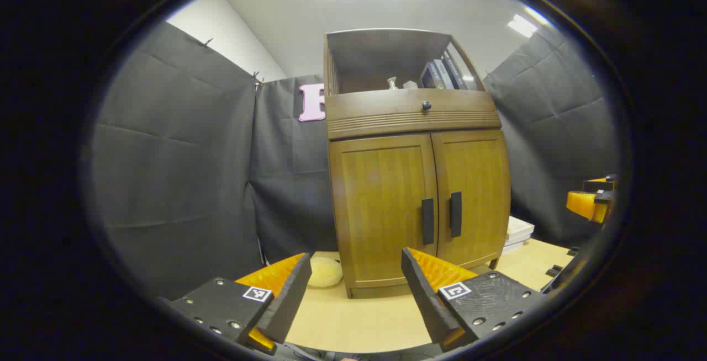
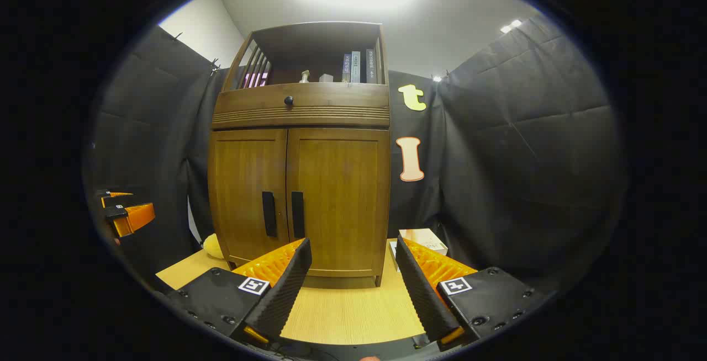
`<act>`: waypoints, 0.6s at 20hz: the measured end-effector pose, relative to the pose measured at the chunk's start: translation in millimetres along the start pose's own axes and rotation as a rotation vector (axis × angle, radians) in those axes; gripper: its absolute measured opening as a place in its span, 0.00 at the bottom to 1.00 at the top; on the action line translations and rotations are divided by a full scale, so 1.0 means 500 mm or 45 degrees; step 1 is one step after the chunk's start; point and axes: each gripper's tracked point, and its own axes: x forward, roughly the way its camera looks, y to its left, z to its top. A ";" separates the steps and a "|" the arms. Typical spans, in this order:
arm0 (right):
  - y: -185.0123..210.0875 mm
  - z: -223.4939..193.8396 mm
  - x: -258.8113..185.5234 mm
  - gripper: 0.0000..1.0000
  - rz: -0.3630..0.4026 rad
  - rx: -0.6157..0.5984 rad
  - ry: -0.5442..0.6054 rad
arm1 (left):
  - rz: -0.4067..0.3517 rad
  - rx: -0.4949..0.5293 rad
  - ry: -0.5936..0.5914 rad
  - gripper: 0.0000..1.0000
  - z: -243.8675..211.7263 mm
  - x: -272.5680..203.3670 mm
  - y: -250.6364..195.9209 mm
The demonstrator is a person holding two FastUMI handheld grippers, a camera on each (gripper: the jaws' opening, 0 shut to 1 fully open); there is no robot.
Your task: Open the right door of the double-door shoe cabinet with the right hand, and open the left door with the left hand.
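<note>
Nothing is done yet. Both doors of the cabinet (image 1: 417, 184) are closed. The cabinet stands on the floor (image 1: 353, 322) at the far end, well apart from both grippers.

The left gripper (image 1: 353, 295) has its fingers wide and holds nothing. The right gripper (image 2: 353, 289) is the same, wide and empty. Both point at the cabinet from the near side.

The cabinet is brown wood. The left door (image 1: 381, 206) and right door (image 1: 472, 195) meet in the middle. Each has a black handle: the left handle (image 1: 427, 221) and the right handle (image 1: 455, 214) sit just beside each other. Above is a drawer with a round knob (image 1: 426, 105), then a shelf with books (image 1: 440, 74).

Left to do: grab each handle and pull both doors open.
</note>
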 end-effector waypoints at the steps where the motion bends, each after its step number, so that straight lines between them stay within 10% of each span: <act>1: 0.001 0.001 0.000 0.96 0.004 0.000 0.000 | 0.000 -0.001 0.000 0.96 0.002 -0.001 -0.001; 12: -0.019 -0.002 0.001 0.96 0.002 0.001 -0.007 | -0.002 0.014 -0.022 0.94 0.010 0.001 -0.011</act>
